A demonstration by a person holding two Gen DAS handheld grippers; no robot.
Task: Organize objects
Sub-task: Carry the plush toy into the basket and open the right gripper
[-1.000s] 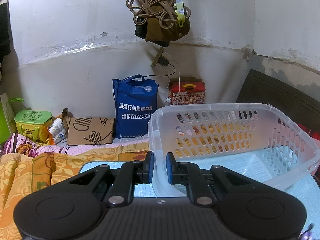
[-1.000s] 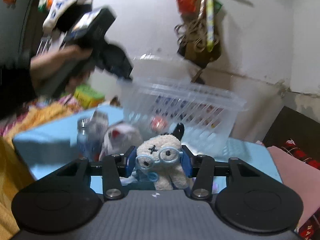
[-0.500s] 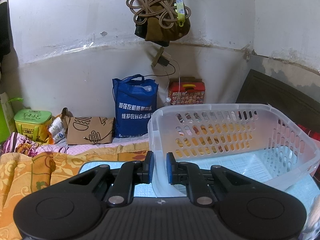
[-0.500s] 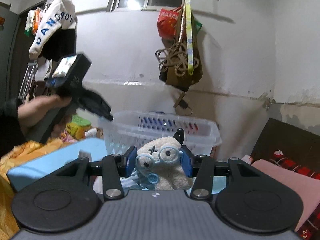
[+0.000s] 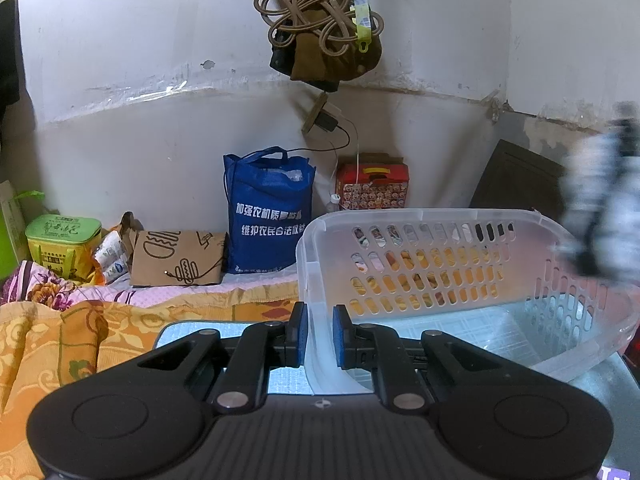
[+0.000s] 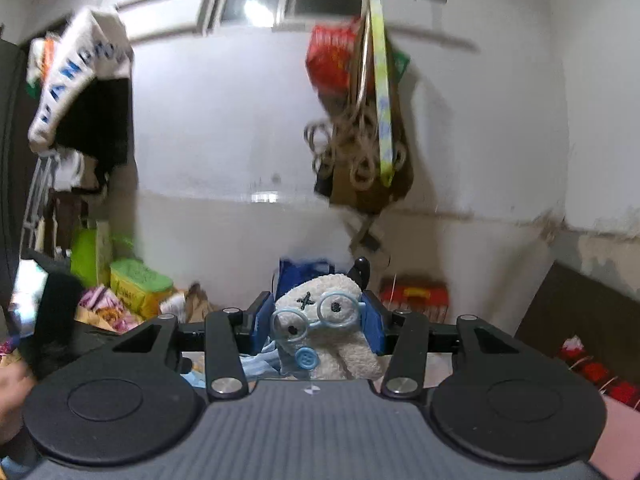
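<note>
My left gripper (image 5: 318, 334) is shut on the near rim of a clear plastic basket (image 5: 460, 236) that rests on a light blue tabletop (image 5: 188, 330); the rim sits between the blue pads. The basket looks empty inside. My right gripper (image 6: 316, 322) is shut on a white plush toy with blue glasses (image 6: 324, 320) and holds it up in the air. It shows as a blur at the right edge of the left wrist view (image 5: 596, 200), above the basket's right end.
A blue tote bag (image 5: 268, 208), a red tin (image 5: 372, 188), a brown paper bag (image 5: 176, 258) and a green box (image 5: 62, 240) line the wall on a bed. An orange blanket (image 5: 48, 344) lies left. Ropes and a bag (image 5: 324, 28) hang overhead.
My right gripper has lifted the plush toy and swung it up and towards the basket, coming into the left wrist view. My left gripper has kept still on the basket rim.
</note>
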